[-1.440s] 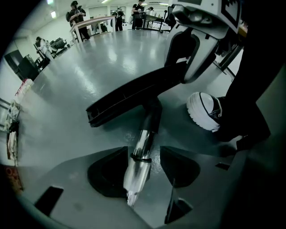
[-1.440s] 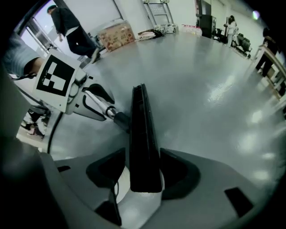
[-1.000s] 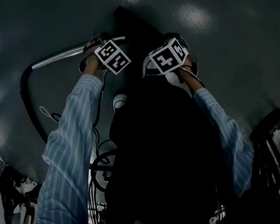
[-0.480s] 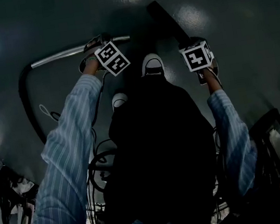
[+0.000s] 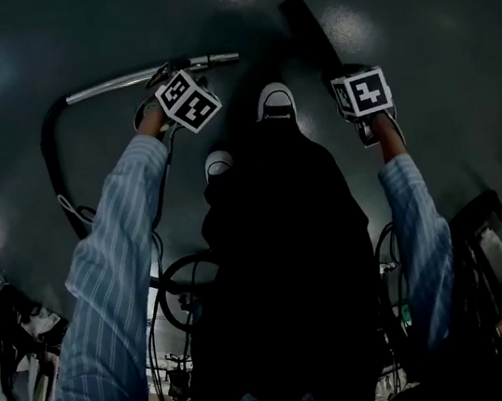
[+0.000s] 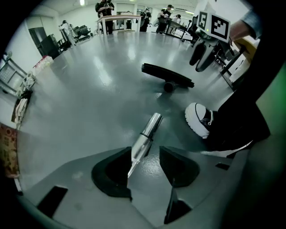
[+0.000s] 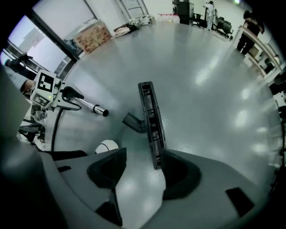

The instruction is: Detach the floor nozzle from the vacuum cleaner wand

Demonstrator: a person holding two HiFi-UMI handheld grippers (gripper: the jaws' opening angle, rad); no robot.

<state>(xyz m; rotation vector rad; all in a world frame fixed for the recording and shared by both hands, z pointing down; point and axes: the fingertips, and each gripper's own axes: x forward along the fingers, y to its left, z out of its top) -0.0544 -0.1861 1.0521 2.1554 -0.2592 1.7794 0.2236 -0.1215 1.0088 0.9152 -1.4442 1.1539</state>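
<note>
- Head view: a glossy dark grey floor (image 5: 408,0) with lamp glare is seen; the flat black plastic floor nozzle (image 5: 304,26) lies on it far right, apart from the curved silver metal wand (image 5: 110,85).
- Left gripper view: the left gripper (image 6: 146,152) is clamped on the smooth wand; long tables (image 6: 118,18) are seen far off in a bright hall.
- Right gripper view: the right gripper (image 7: 143,156) is spread, the ribbed nozzle's near end just beside its right jaw.
</note>
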